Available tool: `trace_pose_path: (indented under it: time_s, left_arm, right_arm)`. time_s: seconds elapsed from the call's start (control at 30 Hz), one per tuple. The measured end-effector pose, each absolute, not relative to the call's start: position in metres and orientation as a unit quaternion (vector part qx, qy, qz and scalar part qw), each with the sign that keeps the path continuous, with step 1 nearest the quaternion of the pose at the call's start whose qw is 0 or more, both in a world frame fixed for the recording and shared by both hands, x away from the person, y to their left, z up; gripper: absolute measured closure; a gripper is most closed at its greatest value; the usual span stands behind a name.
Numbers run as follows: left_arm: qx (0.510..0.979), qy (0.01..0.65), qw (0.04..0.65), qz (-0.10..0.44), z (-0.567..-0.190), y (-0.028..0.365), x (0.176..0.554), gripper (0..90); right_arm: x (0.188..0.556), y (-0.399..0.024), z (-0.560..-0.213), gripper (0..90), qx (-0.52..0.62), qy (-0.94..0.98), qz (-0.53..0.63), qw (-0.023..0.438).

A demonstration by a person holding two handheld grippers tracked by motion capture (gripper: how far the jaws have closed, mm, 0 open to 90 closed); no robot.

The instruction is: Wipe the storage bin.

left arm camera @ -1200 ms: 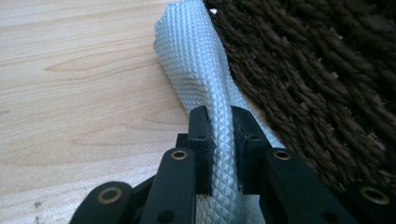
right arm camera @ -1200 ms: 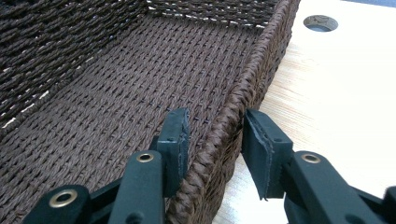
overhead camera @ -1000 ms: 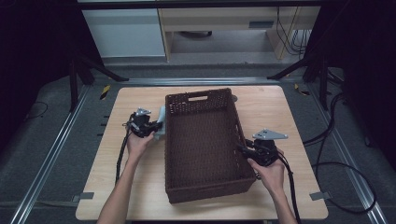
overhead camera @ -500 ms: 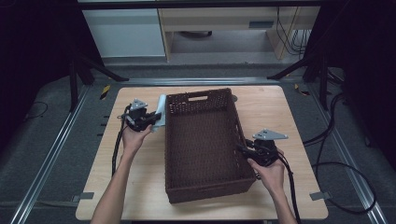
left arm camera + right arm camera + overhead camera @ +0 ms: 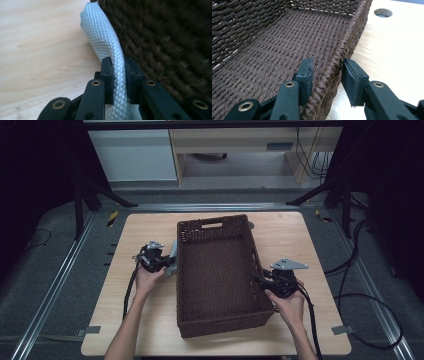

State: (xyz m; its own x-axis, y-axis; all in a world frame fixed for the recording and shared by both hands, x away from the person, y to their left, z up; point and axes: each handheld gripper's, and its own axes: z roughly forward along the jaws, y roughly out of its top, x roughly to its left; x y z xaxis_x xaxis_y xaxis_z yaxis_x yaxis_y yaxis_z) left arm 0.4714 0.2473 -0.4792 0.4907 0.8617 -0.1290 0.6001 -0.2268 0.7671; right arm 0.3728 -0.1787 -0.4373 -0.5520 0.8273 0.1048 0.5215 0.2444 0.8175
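The dark brown woven wicker basket (image 5: 220,275) lies mid-worktop, its long axis running from the near edge to the far edge; it looks stiff and light, best taken by its rim. The right gripper (image 5: 325,75) straddles its right wall — whether the pads press, I cannot tell. The left gripper (image 5: 117,75) is clamped on a silvery-white textured pouch (image 5: 105,42) — soft, bendable — its length pointing away along the basket's left wall.
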Motion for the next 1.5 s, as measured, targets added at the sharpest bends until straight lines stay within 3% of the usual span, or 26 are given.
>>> trace_pose_path:
  time_s: [0.2,0.37,0.87,1.1,1.37,1.5]
  left_arm:
    - [0.756,0.443,0.443,0.190,-0.437,0.250,0.456,78.9]
    - [0.760,0.420,0.454,0.199,-0.423,0.249,0.444,78.9]
    - [0.796,0.439,0.386,0.157,-0.479,0.244,0.440,78.9]
    - [0.792,0.455,0.383,0.138,-0.488,0.243,0.440,78.9]
    - [0.771,0.442,0.427,0.166,-0.458,0.255,0.431,79.0]
    - [0.770,0.419,0.445,0.184,-0.440,0.254,0.422,79.0]
  right_arm:
    - [0.374,-0.177,-0.437,61.9,0.441,0.767,0.430,0.180]
    - [0.375,-0.174,-0.437,62.6,0.442,0.766,0.427,0.188]
    - [0.371,-0.178,-0.428,53.8,0.428,0.770,0.431,0.197]
    - [0.370,-0.178,-0.432,52.9,0.427,0.779,0.418,0.188]
    - [0.372,-0.175,-0.434,64.1,0.436,0.781,0.413,0.171]
    - [0.371,-0.171,-0.432,70.9,0.442,0.779,0.405,0.184]
